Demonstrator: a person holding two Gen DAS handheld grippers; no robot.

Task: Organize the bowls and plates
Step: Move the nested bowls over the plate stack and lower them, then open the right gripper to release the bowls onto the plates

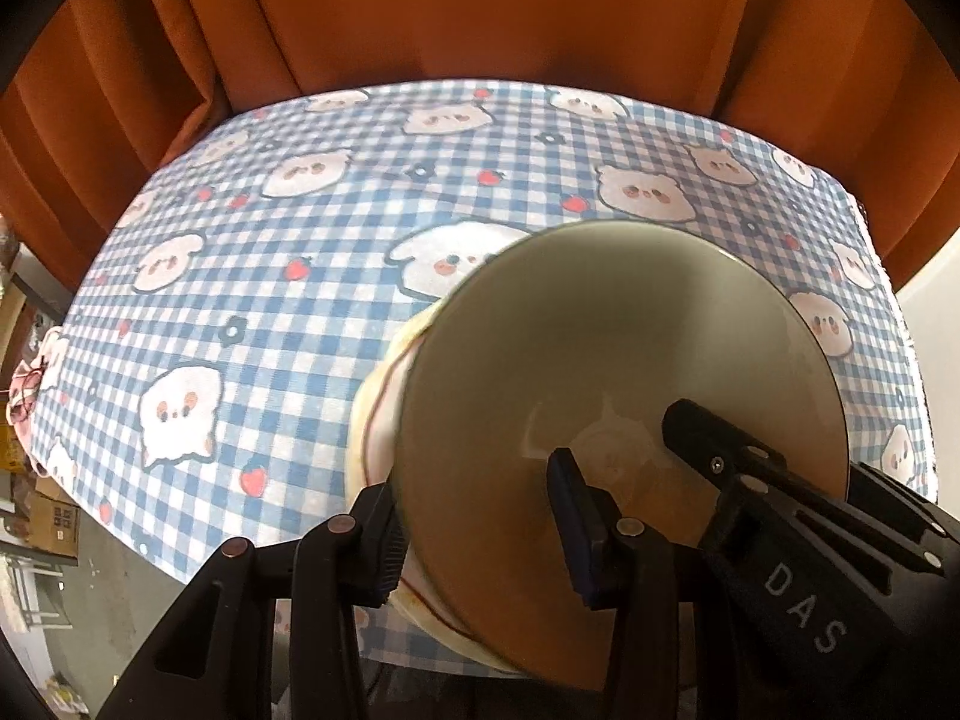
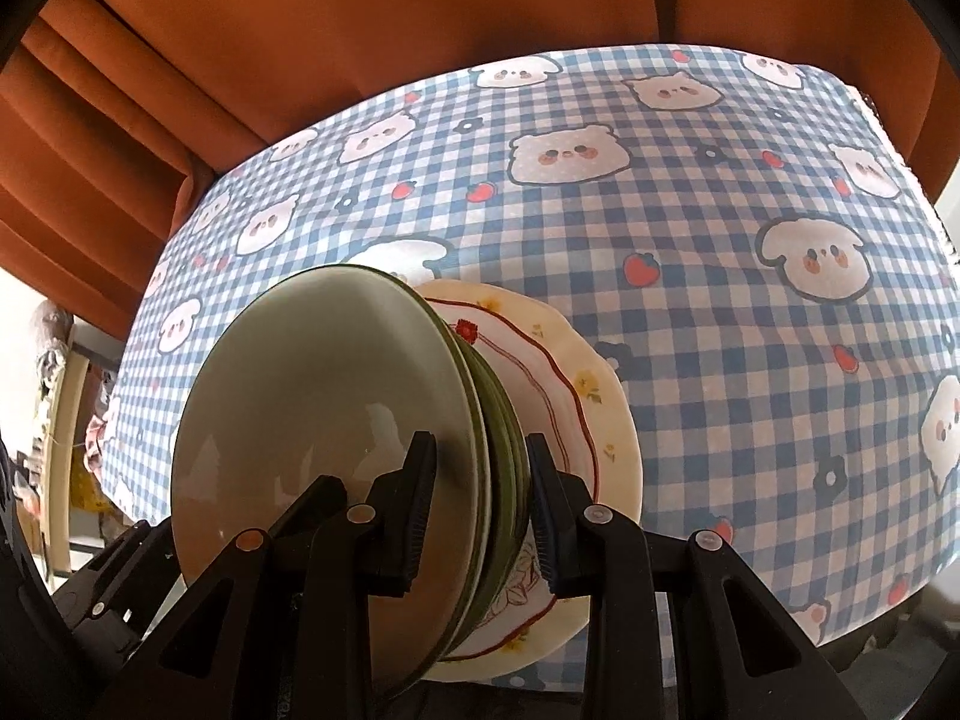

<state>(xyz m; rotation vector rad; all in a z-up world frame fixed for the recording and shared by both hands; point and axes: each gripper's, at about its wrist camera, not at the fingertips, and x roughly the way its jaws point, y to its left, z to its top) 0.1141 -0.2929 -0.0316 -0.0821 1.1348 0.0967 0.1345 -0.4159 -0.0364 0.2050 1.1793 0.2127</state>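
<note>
The green bowl (image 2: 324,420) sits on top of a stack, nested over more green dishes (image 2: 501,438), and under them lies a cream floral plate (image 2: 594,414), all gathered at the near edge of the checked tablecloth (image 2: 720,312). That looks like most of the job done: everything visible is in one pile, and no other dish shows on the cloth, though the near side is hidden.

Now the grips. The right gripper (image 2: 480,504) straddles the stacked rims, one pad inside the top bowl, one outside against the green dishes; pressing or just resting, I cannot tell. The left gripper (image 1: 480,534) brackets the opposite rim, part open, its outer pad against the bowl's wall and its inner pad clear of it.
</note>
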